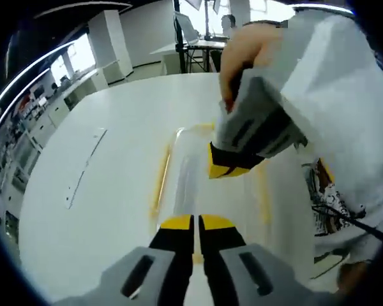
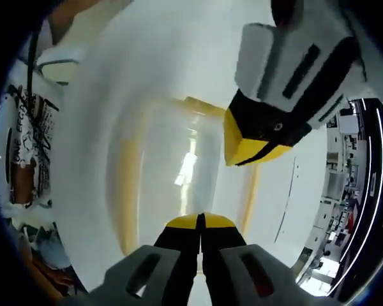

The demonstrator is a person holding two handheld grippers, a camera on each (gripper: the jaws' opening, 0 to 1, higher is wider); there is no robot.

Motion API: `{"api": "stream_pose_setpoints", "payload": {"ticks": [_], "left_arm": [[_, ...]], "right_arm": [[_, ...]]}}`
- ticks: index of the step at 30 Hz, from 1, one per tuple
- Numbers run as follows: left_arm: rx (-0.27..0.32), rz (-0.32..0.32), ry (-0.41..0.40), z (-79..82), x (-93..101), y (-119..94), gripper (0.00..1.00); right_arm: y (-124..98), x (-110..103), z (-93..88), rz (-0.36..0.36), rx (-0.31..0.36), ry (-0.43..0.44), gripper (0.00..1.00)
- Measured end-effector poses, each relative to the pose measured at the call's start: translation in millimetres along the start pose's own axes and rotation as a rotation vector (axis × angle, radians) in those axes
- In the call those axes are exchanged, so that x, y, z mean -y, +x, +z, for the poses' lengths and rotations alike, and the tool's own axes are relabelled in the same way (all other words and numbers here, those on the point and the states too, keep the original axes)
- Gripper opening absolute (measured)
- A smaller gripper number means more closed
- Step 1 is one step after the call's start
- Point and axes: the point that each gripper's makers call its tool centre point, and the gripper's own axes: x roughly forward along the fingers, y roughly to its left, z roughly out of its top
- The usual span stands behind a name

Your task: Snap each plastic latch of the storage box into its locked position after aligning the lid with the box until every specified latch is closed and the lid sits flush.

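The clear storage box point(image 1: 204, 172) with yellow edges lies on the white tabletop point(image 1: 102, 191), just ahead (12 o'clock) of the left hand-held gripper point(image 1: 195, 222), jaws together. The right hand-held gripper point(image 2: 200, 220), likewise closed on nothing, faces it from the opposite side.

Storage box point(image 1: 210, 185) on table point(image 1: 115, 159).
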Motion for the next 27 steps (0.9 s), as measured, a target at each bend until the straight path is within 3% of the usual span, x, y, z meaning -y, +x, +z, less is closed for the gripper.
{"api": "stream_pose_setpoints", "payload": {"ticks": [1, 2, 3, 5, 8, 13, 19, 22, 27], "left_arm": [[-0.066, -0.018, 0.012, -7.0, 2.9, 2.8, 0.03], [-0.088, -0.022, 0.008, -9.1, 3.9, 3.9, 0.02], [-0.045, -0.013, 0.012, 0.5, 2.2, 3.7, 0.02], [-0.108, -0.035, -0.005, -4.8, 4.5, 4.7, 0.01], [-0.149, -0.042, 0.007, -2.9, 4.2, 4.6, 0.00], [-0.289, -0.030, 0.043, -4.1, 6.1, 7.9, 0.00], [-0.339, -0.021, 0.011, -3.8, 6.7, 9.8, 0.01], [-0.357, -0.023, -0.001, -3.9, 8.4, 10.7, 0.01], [-0.382, -0.030, 0.002, -5.3, 7.0, 10.5, 0.01]], "right_arm": [[-0.2, -0.5, -1.1, -0.009, 0.011, -0.002, 0.00], [-0.2, -0.7, -1.5, -0.013, 0.020, -0.001, 0.00], [-0.9, -0.8, -1.6, -0.019, 0.027, -0.003, 0.00], [-0.5, -1.2, -1.6, -0.022, 0.032, -0.006, 0.00], [-1.0, -1.8, -0.5, -0.031, 0.025, -0.016, 0.00], [-3.2, -0.5, -1.6, -0.055, 0.051, -0.010, 0.00], [-6.0, 2.8, -1.1, -0.177, 0.147, 0.023, 0.00], [-6.6, 4.4, -1.9, -0.203, 0.212, 0.072, 0.00], [-7.2, 5.4, -3.7, -0.215, 0.250, 0.120, 0.00]]}}
